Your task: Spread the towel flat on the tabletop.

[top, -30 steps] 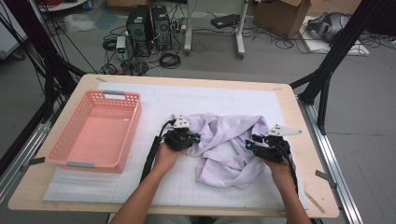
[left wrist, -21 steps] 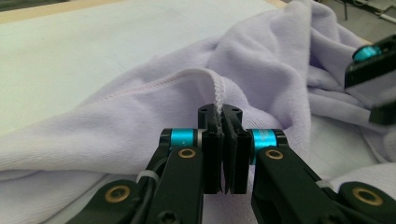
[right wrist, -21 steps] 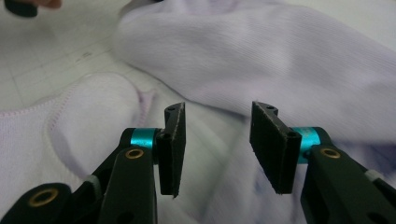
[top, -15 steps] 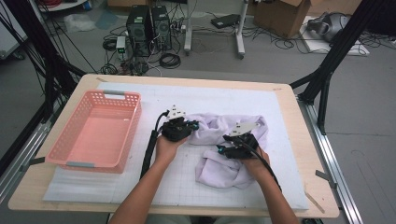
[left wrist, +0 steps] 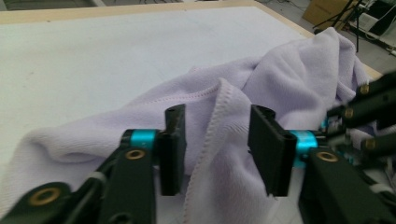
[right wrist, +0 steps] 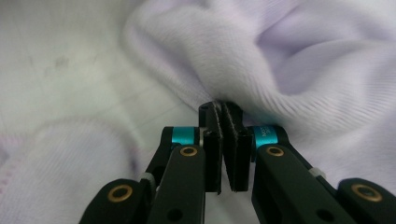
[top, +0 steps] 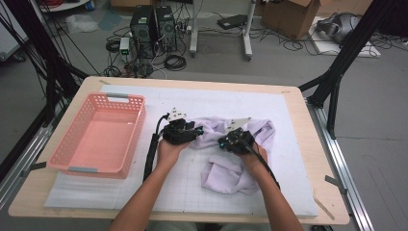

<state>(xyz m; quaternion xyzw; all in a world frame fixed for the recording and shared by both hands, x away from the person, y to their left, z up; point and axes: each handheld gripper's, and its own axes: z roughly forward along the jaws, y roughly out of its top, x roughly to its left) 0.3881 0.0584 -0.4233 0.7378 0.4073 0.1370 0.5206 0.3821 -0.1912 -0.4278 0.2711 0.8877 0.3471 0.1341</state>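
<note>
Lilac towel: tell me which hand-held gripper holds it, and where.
The right hand-held gripper is shut on a raised fold of the lilac fleece towel. The left hand-held gripper, jaws just opened, straddles its stitched hem without gripping.

Lilac towel, pink basket, white gridded mat

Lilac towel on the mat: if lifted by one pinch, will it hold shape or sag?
Probably sags: the lilac towel lies bunched in soft folds. Likely light, its fleecy pile grippy rather than slippery. The right tongs pinch one fold, so the rest would probably trail.

grey floor, computer towers, cardboard box
</note>
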